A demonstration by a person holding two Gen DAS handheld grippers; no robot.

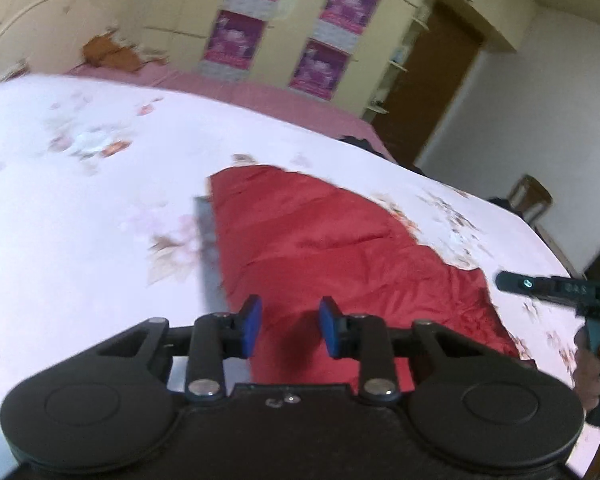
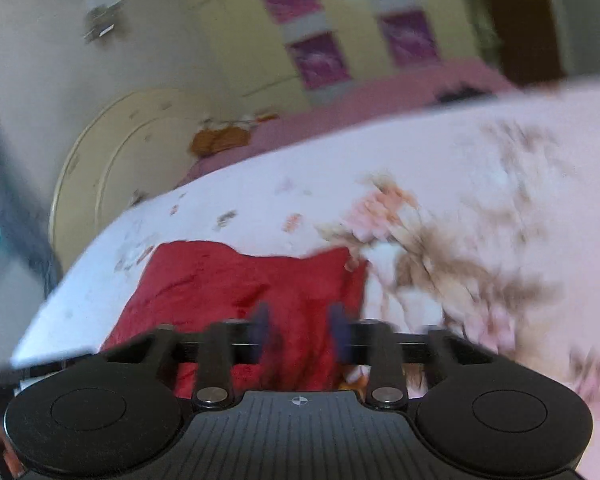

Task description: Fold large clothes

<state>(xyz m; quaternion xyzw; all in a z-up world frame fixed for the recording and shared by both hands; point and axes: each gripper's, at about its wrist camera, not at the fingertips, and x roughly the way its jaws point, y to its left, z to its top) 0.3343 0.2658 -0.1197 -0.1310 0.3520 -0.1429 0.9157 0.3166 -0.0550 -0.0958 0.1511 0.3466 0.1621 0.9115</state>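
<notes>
A red garment (image 1: 332, 248) lies spread on the white floral bedsheet (image 1: 80, 208), with a grey strip along its left edge. My left gripper (image 1: 288, 326) hovers open and empty just above the garment's near part. My right gripper (image 1: 540, 284) shows at the right edge of the left wrist view, beside the garment's right corner. In the blurred right wrist view the red garment (image 2: 240, 284) lies ahead and my right gripper (image 2: 302, 332) is open and empty above its near edge.
A pink bed (image 1: 228, 92) with an orange item (image 1: 108, 52) lies beyond the sheet. Yellow cabinets with purple posters (image 1: 236, 40) stand behind. A brown door (image 1: 432, 80) and a chair (image 1: 530, 198) are at the right. A cream headboard (image 2: 112, 168) stands left.
</notes>
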